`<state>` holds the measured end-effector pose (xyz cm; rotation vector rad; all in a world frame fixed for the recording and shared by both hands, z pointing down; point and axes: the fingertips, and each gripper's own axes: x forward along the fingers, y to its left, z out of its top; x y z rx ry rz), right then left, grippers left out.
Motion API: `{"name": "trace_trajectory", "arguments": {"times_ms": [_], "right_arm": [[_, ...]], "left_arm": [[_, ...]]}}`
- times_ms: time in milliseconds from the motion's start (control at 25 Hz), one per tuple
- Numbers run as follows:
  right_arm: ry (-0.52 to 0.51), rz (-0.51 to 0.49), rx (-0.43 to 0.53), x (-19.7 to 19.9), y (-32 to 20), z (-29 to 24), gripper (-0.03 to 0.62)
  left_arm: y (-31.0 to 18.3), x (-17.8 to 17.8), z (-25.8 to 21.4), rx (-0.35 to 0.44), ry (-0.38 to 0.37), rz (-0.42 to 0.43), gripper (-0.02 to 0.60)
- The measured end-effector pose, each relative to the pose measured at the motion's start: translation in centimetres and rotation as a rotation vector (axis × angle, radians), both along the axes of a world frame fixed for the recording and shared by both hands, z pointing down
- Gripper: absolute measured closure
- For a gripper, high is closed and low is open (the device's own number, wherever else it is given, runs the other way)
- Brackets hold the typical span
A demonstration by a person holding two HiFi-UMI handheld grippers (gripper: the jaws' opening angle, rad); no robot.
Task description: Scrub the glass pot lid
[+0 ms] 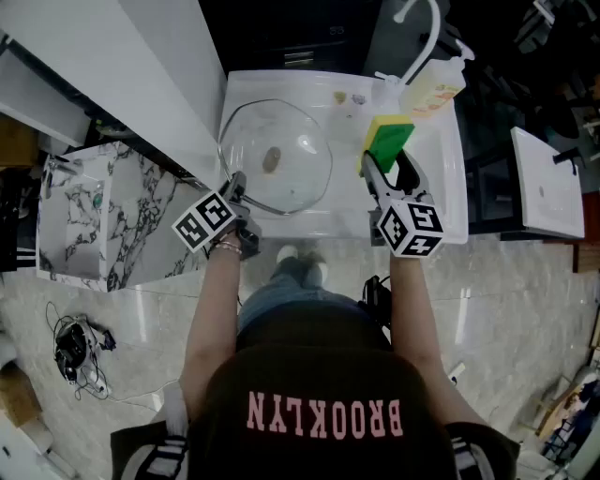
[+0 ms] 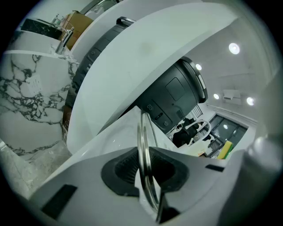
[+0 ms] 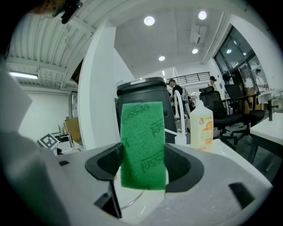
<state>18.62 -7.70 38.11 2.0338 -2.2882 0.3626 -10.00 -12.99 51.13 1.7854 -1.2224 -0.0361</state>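
Observation:
The round glass pot lid (image 1: 277,157) with a metal rim and a knob at its middle is held over the white sink (image 1: 441,187), at the sink's left. My left gripper (image 1: 234,187) is shut on the lid's near rim; in the left gripper view the rim (image 2: 144,150) runs edge-on between the dark pads. My right gripper (image 1: 375,173) is shut on a green and yellow sponge (image 1: 387,141), to the right of the lid and apart from it. In the right gripper view the sponge's green face (image 3: 142,143) stands upright between the jaws.
A soap bottle (image 1: 433,86) with orange liquid stands at the sink's back right, beside the white faucet (image 1: 422,23). A white wall panel (image 1: 141,75) runs along the sink's left. A marbled box (image 1: 103,211) sits lower left. A white table (image 1: 546,183) is at right.

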Motion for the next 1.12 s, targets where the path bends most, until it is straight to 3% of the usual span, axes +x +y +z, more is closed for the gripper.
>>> {"name": "trace_trajectory", "arguments": {"times_ms": [480, 680, 1120], "right_arm": [[-0.008, -0.06, -0.036, -1.5, -1.1, 1.0, 0.318], [-0.048, -0.183, -0.047, -4.8, -2.1, 1.5, 0.318], [-0.22, -0.433, -0.217, -13.2, -4.3, 4.7, 0.318]], "left_arm": [[0.1, -0.1, 0.0, 0.006, 0.013, -0.004, 0.535], [0.0, 0.0, 0.1, 0.008, 0.017, -0.003, 0.535], [0.0, -0.1, 0.1, 0.008, 0.024, -0.006, 0.535]]}}
